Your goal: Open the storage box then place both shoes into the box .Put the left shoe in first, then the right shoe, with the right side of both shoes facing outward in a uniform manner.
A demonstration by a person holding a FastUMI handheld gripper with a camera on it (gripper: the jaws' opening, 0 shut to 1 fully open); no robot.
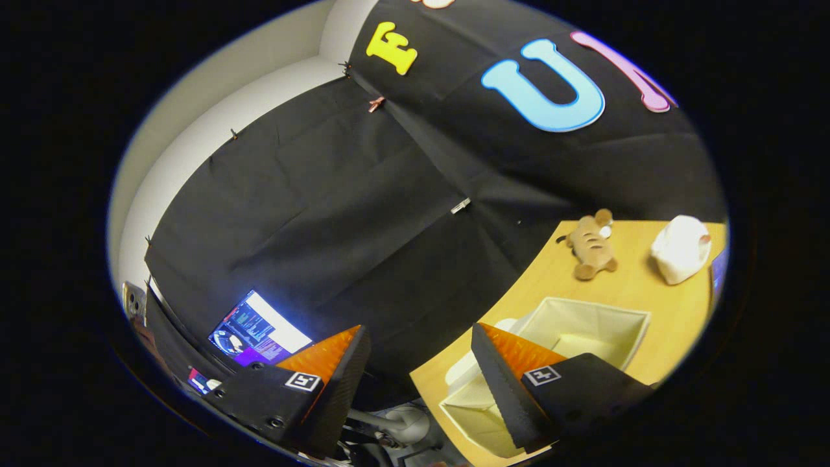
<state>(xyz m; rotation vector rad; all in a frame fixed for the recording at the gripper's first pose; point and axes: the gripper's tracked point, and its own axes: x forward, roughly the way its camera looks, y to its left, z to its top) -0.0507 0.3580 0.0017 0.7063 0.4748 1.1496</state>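
My jaws stand wide apart, gripping nothing; my gripper [421, 363] hangs off the table's left edge. The storage box [587, 324], a cream, soft-sided fabric rectangle, sits open on the smooth wooden table [674, 311], just beyond my right finger. Farther off lie a brown plush toy [591, 246] and a rounded white shoe [681, 248].

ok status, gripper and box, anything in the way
Gripper open, holding nothing, up off the table. Box open, just past one finger; something white at its near side. Plush toy and white bundle beyond, clear of box.
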